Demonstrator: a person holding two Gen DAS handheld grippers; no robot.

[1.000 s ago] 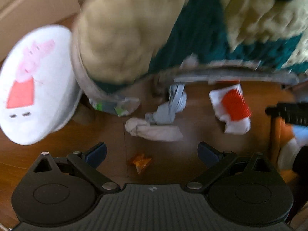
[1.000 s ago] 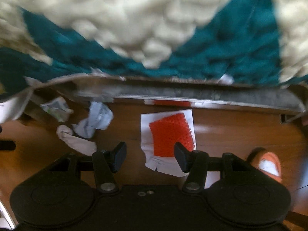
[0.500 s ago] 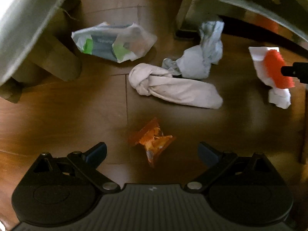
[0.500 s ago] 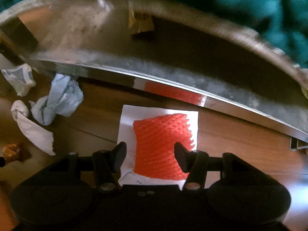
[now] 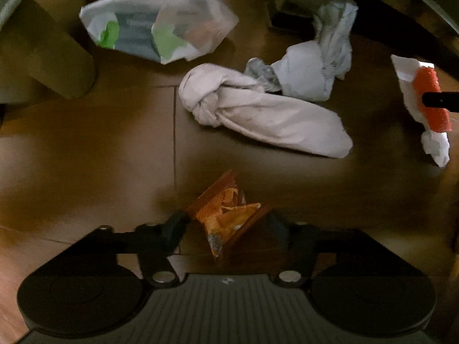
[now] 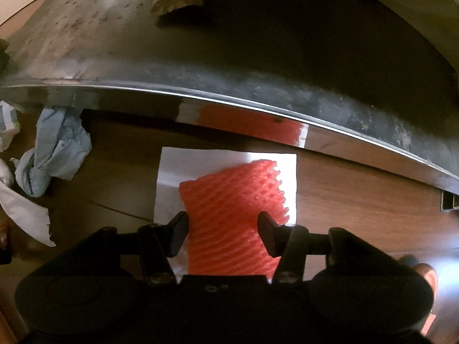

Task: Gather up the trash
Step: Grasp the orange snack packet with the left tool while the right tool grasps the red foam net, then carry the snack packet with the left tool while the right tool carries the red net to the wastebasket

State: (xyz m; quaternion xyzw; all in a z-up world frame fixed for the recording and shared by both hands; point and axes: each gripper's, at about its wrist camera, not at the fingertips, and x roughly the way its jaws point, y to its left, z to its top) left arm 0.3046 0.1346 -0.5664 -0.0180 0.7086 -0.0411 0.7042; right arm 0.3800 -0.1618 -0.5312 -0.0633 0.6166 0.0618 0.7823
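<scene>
Trash lies on a wooden floor. My left gripper (image 5: pixel 225 230) is low over a crumpled orange wrapper (image 5: pixel 226 215), its jaws half closed on either side of it. Beyond lie a knotted white tissue (image 5: pixel 266 114), a crumpled pale blue paper (image 5: pixel 315 68) and a white-green plastic bag (image 5: pixel 160 34). My right gripper (image 6: pixel 222 230) straddles a red foam net (image 6: pixel 232 215) lying on a white paper sheet (image 6: pixel 172 172), jaws apart beside the net. The net also shows in the left wrist view (image 5: pixel 433 100).
A shiny metal furniture base (image 6: pixel 258 109) runs across just beyond the red net. A wooden furniture leg (image 5: pixel 57 57) stands at the far left. The pale blue paper (image 6: pixel 54 154) and white tissue (image 6: pixel 25 215) lie left of the right gripper.
Both grippers have dropped toward the floor. The left jaws have narrowed around the orange wrapper. The right gripper has moved forward so the red net sits between its jaws.
</scene>
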